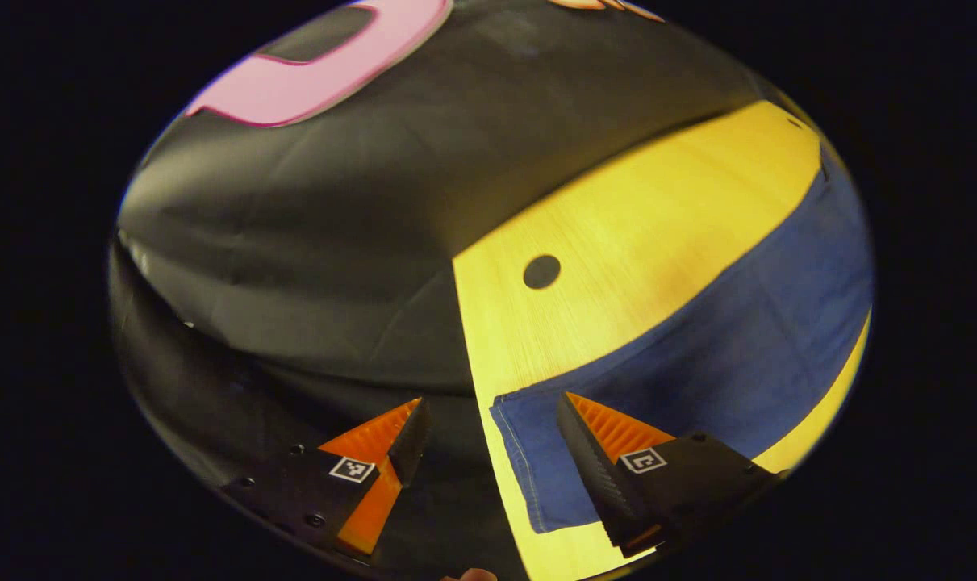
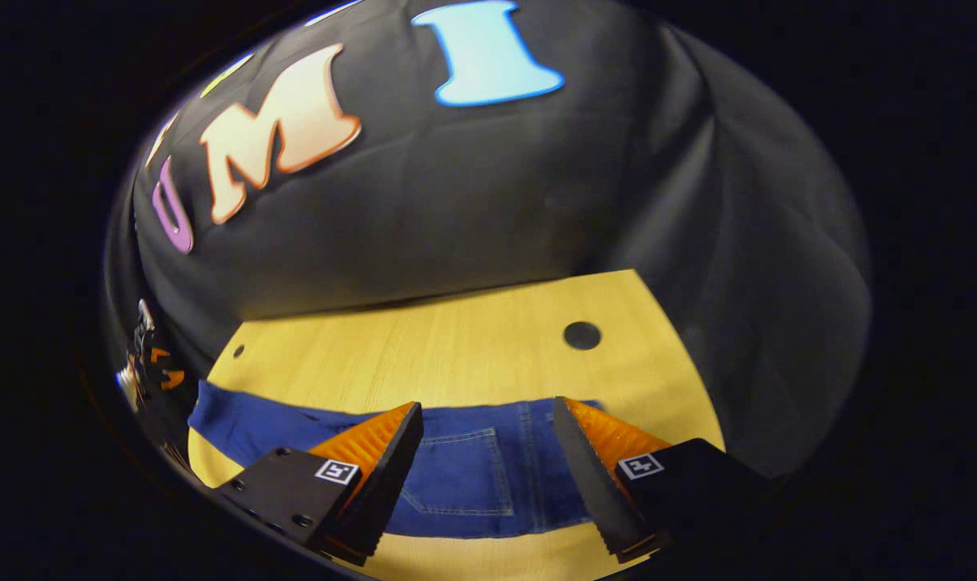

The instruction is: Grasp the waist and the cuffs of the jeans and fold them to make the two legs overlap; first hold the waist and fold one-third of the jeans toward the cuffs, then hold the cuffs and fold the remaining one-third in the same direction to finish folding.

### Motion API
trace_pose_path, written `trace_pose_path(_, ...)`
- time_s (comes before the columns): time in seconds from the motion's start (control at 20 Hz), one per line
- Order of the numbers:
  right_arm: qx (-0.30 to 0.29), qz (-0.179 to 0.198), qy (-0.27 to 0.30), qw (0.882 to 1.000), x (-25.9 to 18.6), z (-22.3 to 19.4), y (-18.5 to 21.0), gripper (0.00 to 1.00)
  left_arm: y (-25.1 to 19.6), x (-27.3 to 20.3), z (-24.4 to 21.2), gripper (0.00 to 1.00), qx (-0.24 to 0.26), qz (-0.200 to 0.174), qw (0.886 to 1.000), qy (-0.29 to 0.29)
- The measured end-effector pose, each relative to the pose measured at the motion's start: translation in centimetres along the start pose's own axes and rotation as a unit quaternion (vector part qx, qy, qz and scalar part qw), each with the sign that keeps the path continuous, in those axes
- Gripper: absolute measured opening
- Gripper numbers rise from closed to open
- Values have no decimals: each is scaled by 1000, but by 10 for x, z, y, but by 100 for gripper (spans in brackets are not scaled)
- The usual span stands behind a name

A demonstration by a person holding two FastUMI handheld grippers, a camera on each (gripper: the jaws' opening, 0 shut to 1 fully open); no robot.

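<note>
The jeans [image 2: 456,476] lie flat on the light wooden worktop [image 2: 456,347], spread lengthwise along its near edge. In the right gripper view the waist end with a stitched back pocket [image 2: 464,476] sits near the worktop's right end, and the legs run off toward the left end, where the other gripper [image 2: 153,367] shows small and far off beside the worktop's left edge. The right gripper [image 2: 488,476] hangs over the waist part with its fingers [image 2: 391,468] spread wide, one on either side of the pocket and holding nothing; whether the tips touch the cloth cannot be told. A dark round hole [image 2: 582,335] in the worktop lies beyond the jeans toward the far right corner. In the left gripper view the cuff end [image 1: 536,452] of the jeans [image 1: 738,339] reaches close to the worktop's side edge, its hem running roughly along that edge. The left gripper [image 1: 492,452] is also spread wide and empty: one finger [image 1: 593,468] stands over the denim by the hem, the other beyond the edge of the worktop [image 1: 617,242], over the black cloth.
</note>
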State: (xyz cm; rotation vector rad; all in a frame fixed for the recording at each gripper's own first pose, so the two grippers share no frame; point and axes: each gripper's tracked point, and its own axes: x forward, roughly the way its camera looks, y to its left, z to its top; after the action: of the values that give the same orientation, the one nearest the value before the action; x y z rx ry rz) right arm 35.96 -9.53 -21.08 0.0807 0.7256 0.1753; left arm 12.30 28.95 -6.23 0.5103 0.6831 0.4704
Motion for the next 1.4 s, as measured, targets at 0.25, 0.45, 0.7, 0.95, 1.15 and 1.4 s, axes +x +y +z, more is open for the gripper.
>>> trace_pose_path(0.25,59,-31,22,998,1,-31,-37,99,-8,-19,28,95,-142,6,988,-57)
trace_pose_path(0.45,94,-45,50,993,9,-70,-45,99,-4,-11,39,95,-250,-5,962,-113)
trace_pose_path(0.7,109,-44,92,989,19,-108,-56,94,0,-16,50,96,-293,-4,946,-136)
trace_pose_path(0.95,117,-45,100,987,33,-116,-61,95,-17,-43,45,96,-333,12,933,-136)
trace_pose_path(1.15,120,-50,107,986,43,-123,-70,94,-41,-77,19,96,-366,25,922,-121)
trace_pose_path(1.4,89,-59,116,987,46,-132,-70,98,-54,-102,2,96,-368,34,924,-98)
